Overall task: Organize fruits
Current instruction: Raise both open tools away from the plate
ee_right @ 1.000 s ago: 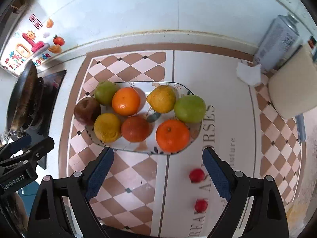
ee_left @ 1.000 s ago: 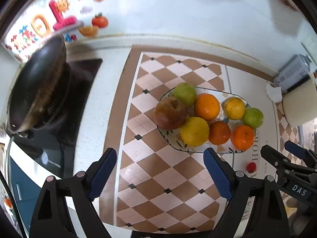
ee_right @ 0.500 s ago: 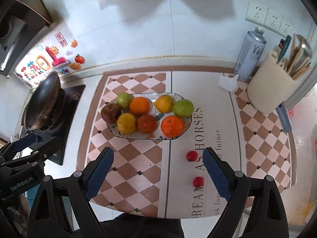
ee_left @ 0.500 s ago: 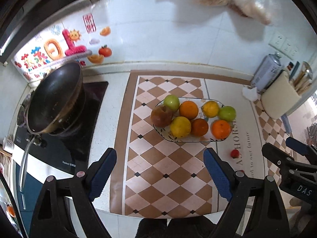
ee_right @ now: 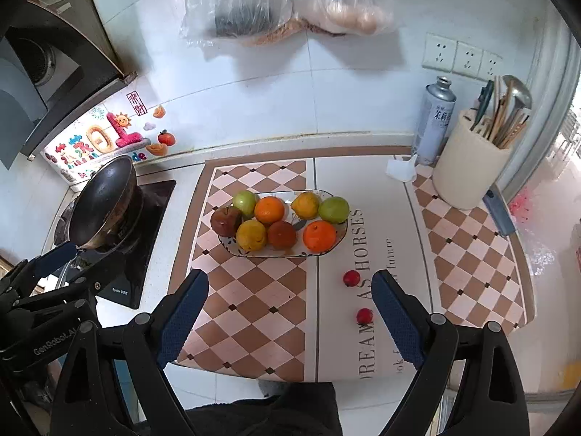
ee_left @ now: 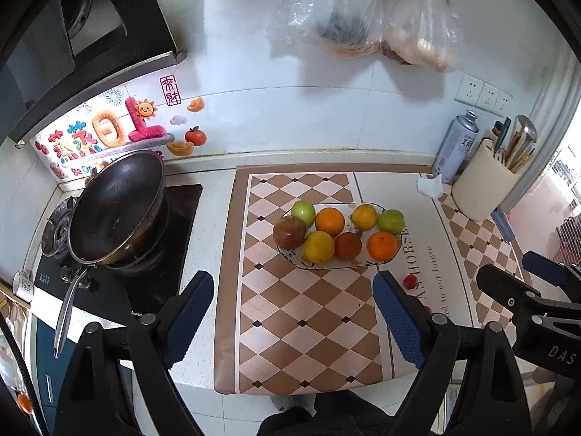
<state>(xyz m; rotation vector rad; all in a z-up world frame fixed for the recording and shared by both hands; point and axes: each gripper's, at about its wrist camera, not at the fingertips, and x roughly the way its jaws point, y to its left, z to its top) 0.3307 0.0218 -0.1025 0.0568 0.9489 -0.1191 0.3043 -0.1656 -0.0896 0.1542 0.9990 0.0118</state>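
Observation:
A patterned oval plate (ee_left: pixel 290 256) (ee_right: pixel 227 242) on the checkered mat holds several fruits: a dark red apple (ee_left: pixel 289 231) (ee_right: pixel 225 221), oranges (ee_left: pixel 382 245) (ee_right: pixel 319 235), yellow citrus and green apples. Two small red fruits (ee_right: pixel 351 278) (ee_right: pixel 364 315) lie on the mat in front of the plate; one shows in the left wrist view (ee_left: pixel 410 282). My left gripper (ee_left: pixel 292 312) is open and empty, high above the mat's near edge. My right gripper (ee_right: pixel 289 310) is open and empty, above the near edge too.
A black wok (ee_left: pixel 116 207) (ee_right: pixel 103 205) sits on the stove at left. A spray can (ee_right: pixel 435 120), a utensil holder (ee_right: pixel 468 167) and a crumpled tissue (ee_right: pixel 399 169) stand at the back right. Plastic bags (ee_left: pixel 363 11) hang on the wall.
Both grippers have pulled up and back from the plate, so the fruits look smaller and more of the counter and wall shows. Both stay open and empty.

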